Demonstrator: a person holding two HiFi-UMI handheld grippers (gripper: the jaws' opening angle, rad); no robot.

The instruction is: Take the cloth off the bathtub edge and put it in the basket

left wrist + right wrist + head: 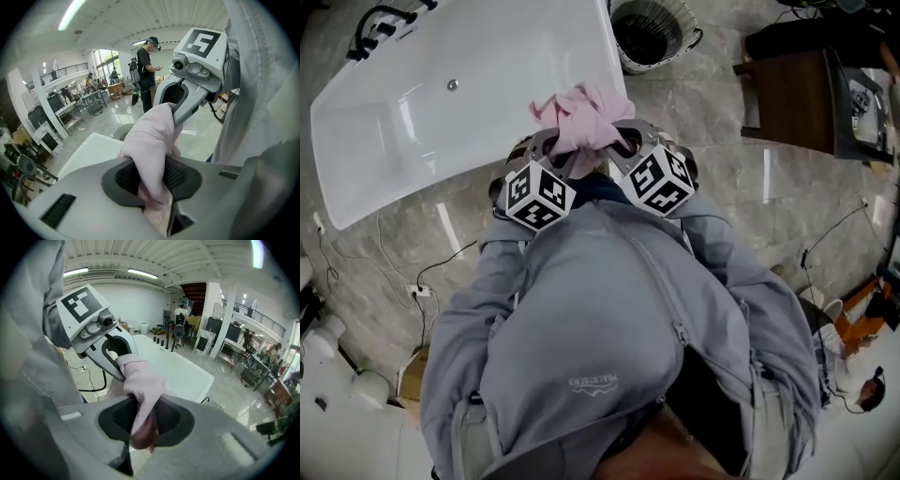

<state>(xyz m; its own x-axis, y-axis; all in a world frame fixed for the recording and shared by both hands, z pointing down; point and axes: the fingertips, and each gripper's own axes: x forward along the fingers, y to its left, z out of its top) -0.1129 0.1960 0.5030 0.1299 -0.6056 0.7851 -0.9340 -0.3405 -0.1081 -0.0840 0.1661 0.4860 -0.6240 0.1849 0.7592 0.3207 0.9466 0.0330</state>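
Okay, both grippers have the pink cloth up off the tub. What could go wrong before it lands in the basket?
1. The left gripper and right gripper each pinch only a bunched fold of the cloth; pulling them apart may tug it out of one.
2. The basket sits beyond the bathtub corner with a smallish mouth, so loose cloth may drape over its rim or miss.

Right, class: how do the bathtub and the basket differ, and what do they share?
The bathtub is long with straight sides; the basket is round. The bathtub is much bigger than the basket. The bathtub is smooth white inside; the basket looks dark inside with a pale rim. Both stand open-topped on the grey marbled floor.
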